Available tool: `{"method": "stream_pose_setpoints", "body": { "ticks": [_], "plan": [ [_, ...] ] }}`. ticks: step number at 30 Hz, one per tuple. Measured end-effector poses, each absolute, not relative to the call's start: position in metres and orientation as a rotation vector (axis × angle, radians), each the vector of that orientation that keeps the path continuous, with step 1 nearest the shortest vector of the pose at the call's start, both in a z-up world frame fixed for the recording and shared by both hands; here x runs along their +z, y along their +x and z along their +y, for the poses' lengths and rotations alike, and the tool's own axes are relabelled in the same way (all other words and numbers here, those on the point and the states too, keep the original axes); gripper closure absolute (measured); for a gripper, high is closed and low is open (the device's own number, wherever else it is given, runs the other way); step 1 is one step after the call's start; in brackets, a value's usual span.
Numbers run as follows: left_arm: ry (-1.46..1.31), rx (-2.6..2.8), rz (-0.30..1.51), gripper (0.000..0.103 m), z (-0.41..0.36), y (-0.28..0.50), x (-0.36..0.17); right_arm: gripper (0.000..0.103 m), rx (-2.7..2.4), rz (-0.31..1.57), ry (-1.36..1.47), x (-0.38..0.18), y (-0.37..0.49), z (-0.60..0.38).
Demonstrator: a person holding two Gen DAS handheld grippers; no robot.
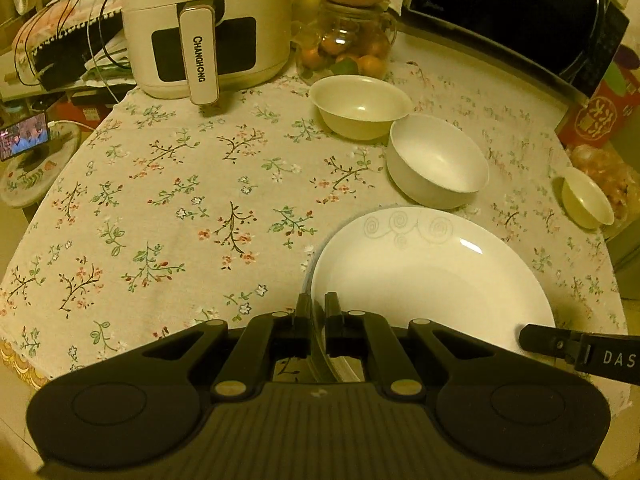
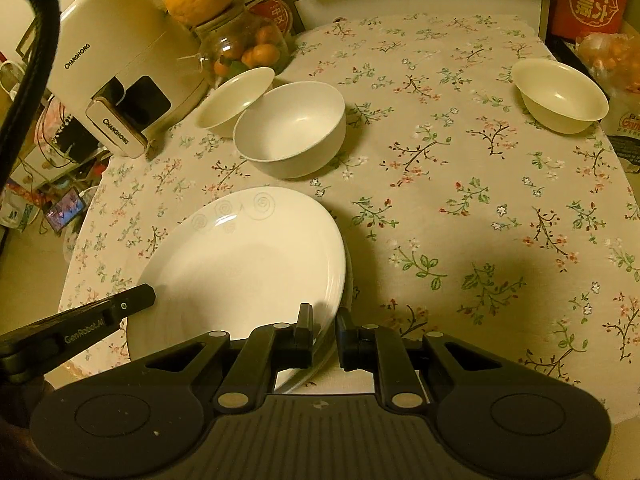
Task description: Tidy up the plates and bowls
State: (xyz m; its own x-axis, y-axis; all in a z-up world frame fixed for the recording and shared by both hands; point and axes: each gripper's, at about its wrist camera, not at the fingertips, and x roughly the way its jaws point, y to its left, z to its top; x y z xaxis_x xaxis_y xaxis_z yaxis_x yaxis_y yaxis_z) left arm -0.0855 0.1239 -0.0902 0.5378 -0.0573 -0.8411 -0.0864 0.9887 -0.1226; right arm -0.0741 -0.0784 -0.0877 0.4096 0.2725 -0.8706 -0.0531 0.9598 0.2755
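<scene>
Your left gripper (image 1: 318, 312) has its jaws pinched on the near left rim of the white plate (image 1: 432, 276), with the rim edge running up between the two fingers. Your right gripper (image 2: 324, 326) is clamped on the opposite, right-hand rim of the same plate (image 2: 248, 264); there the rim sits between the pads with a slightly wider gap. So you hold one plate from both sides, near the front edge of the floral tablecloth (image 1: 160, 200).

A darker edge shows under the right rim, which may be a second plate beneath; I cannot tell for sure. If so, check that each jaw grips only what you mean to move.

Just beyond the plate stands a white bowl (image 1: 438, 164), and a cream bowl (image 1: 360, 104) touches or nearly touches it behind. A third small cream bowl (image 2: 560, 94) sits well apart at the right edge of the table. The air fryer (image 1: 208, 28) and a glass jar of oranges (image 1: 346, 44) stand at the back.

To do this step well, keep both wrists matched so the plate stays level, since a glazed rim will likely slip in a tilted pinch. Move both hands together at one pace, and steer clear of the white bowl just ahead.
</scene>
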Motion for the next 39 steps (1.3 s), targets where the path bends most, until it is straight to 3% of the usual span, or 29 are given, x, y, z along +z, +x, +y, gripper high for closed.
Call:
{"method": "stream_pose_setpoints", "body": {
  "ticks": [39],
  "plan": [
    [0.041,0.086,0.958,0.096,0.104,-0.088,-0.101,0.089,0.150,1.081,-0.006,-0.097,-0.080,-0.053]
  ]
}}
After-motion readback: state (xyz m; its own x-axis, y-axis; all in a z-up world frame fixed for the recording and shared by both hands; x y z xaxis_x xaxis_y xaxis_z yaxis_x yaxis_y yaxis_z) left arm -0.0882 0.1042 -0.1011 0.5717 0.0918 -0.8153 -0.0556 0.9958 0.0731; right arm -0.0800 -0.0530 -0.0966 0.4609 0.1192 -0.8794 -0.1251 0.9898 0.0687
